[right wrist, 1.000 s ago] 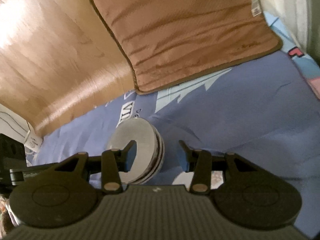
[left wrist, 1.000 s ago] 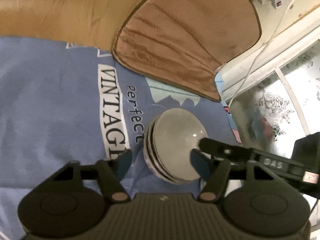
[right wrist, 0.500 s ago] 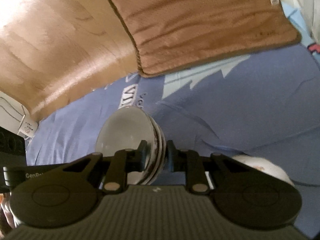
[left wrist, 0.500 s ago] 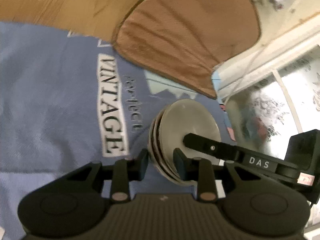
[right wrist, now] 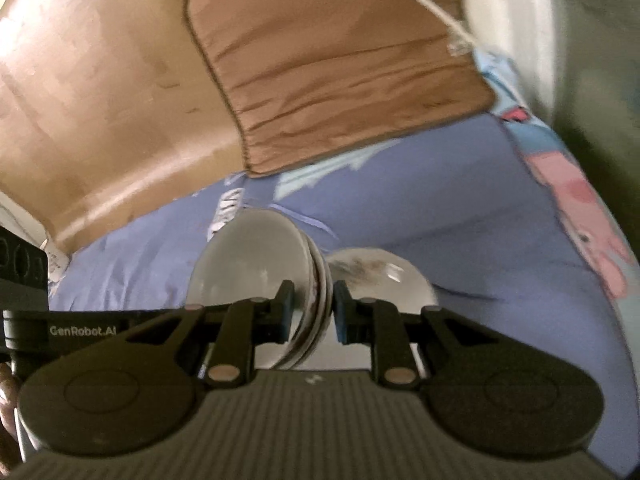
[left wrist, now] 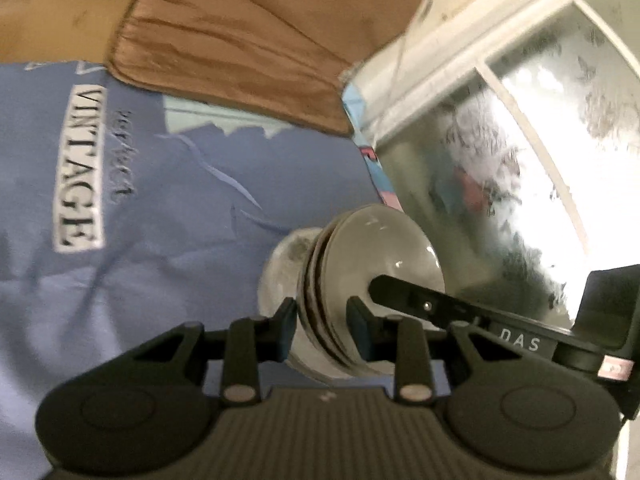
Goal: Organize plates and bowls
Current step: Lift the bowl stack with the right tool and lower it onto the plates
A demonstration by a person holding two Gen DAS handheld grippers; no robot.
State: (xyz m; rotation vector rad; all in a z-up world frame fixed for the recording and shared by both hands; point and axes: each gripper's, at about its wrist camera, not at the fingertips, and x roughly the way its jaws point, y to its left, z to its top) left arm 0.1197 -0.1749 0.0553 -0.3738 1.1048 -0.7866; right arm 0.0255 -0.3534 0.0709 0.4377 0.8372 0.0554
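Observation:
A stack of nested grey bowls [left wrist: 384,256] hangs just above the blue cloth [left wrist: 160,200], gripped from two sides. My left gripper [left wrist: 324,320] is shut on the near rim of the stack. My right gripper [right wrist: 312,308] is shut on the opposite rim of the same stack [right wrist: 256,264]; one of its fingers [left wrist: 416,300] reaches over the top bowl in the left wrist view. A white bowl with dark markings [left wrist: 284,260] sits on the cloth directly beside and below the stack, and the right wrist view shows this white bowl [right wrist: 380,276] to the right of the stack.
A brown cushion mat [left wrist: 240,40] lies on the wooden floor [right wrist: 100,100] beyond the cloth. A frosted glass door with a white frame [left wrist: 520,160] stands close on the right. A white cable [right wrist: 420,0] runs across the mat's far corner.
Both grippers closed on the rims of the bowl stack. They then carried it up and to the right, to above and beside the white patterned bowl, which has come into view.

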